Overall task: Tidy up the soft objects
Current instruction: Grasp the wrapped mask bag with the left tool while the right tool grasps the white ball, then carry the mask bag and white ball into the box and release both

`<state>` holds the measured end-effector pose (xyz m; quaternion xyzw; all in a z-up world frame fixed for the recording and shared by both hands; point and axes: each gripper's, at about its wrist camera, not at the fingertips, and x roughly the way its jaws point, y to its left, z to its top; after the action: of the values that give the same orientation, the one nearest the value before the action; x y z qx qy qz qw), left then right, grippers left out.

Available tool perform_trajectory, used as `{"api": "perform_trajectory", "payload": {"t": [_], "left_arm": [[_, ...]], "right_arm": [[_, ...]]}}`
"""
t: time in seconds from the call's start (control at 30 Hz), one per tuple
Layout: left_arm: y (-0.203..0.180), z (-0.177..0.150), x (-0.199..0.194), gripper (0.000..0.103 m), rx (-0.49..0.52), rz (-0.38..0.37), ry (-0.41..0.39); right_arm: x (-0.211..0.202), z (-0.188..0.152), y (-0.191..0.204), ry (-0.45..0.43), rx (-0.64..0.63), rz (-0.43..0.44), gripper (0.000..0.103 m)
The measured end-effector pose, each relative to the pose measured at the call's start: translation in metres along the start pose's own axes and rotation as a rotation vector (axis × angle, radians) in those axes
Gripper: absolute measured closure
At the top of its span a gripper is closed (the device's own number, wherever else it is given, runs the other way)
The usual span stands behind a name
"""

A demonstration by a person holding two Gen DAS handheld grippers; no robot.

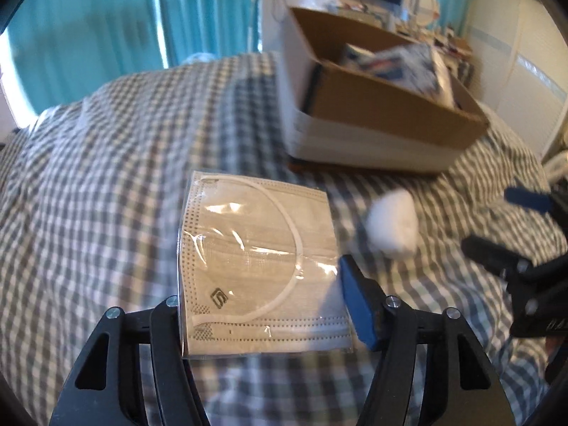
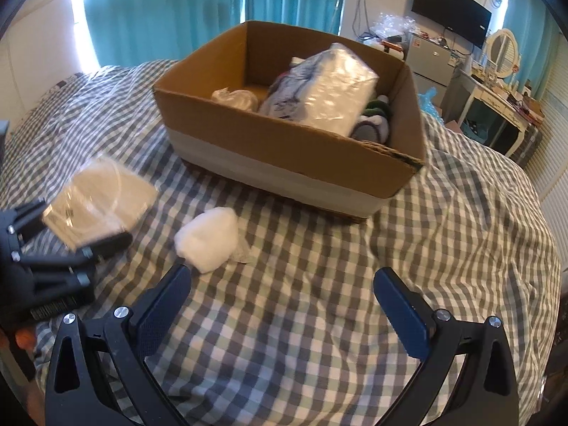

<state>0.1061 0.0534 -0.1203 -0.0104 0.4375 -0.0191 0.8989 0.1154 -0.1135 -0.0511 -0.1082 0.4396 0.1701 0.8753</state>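
Note:
My left gripper (image 1: 262,301) is shut on a grey face mask in a clear wrapper (image 1: 259,266) and holds it above the checked bedspread; the mask also shows in the right wrist view (image 2: 99,206), blurred. A white cotton wad (image 1: 392,225) lies on the bed to its right, also seen in the right wrist view (image 2: 209,239). My right gripper (image 2: 284,298) is open and empty, low over the bed, with the wad just beyond its left finger. An open cardboard box (image 2: 284,152) stands further back and holds a wrapped soft pack (image 2: 319,88) and other soft items.
The checked bedspread (image 2: 443,248) covers the whole bed. Teal curtains (image 2: 159,10) hang behind it. A fridge, a wall screen and a cluttered white dresser (image 2: 504,99) stand at the back right. The box in the left wrist view (image 1: 372,124) sits at the far right.

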Motion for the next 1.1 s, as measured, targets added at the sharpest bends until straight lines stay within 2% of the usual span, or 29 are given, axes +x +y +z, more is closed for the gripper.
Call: {"api": "perform_trajectory", "payload": {"t": [0.17, 0.43, 0.63, 0.7, 0.8, 0.93, 1.1], "left_arm": [[0.029, 0.006, -0.004, 0.041, -0.082, 0.004, -0.017], [0.051, 0.009, -0.006, 0.041, -0.13, -0.003, -0.034], [0.052, 0.009, -0.003, 0.041, -0.124, -0.011, -0.035], [0.049, 0.008, -0.004, 0.041, -0.117, -0.01, -0.038], [0.045, 0.008, -0.006, 0.041, -0.106, -0.002, -0.046], [0.039, 0.004, -0.014, 0.041, -0.109, -0.03, -0.054], [0.02, 0.001, -0.03, 0.041, -0.087, -0.042, -0.061]], "right_arm": [[0.011, 0.007, 0.014, -0.009, -0.006, 0.039, 0.0], [0.051, 0.016, 0.032, 0.028, 0.024, 0.119, 0.0], [0.073, 0.015, 0.037, 0.086, 0.003, 0.134, 0.03], [0.079, 0.013, 0.041, 0.114, -0.014, 0.149, 0.054], [0.077, 0.011, 0.042, 0.112, -0.014, 0.153, 0.069], [0.057, 0.008, 0.04, 0.092, -0.002, 0.162, 0.073], [0.008, 0.009, 0.021, 0.048, 0.004, 0.157, 0.074]]}}
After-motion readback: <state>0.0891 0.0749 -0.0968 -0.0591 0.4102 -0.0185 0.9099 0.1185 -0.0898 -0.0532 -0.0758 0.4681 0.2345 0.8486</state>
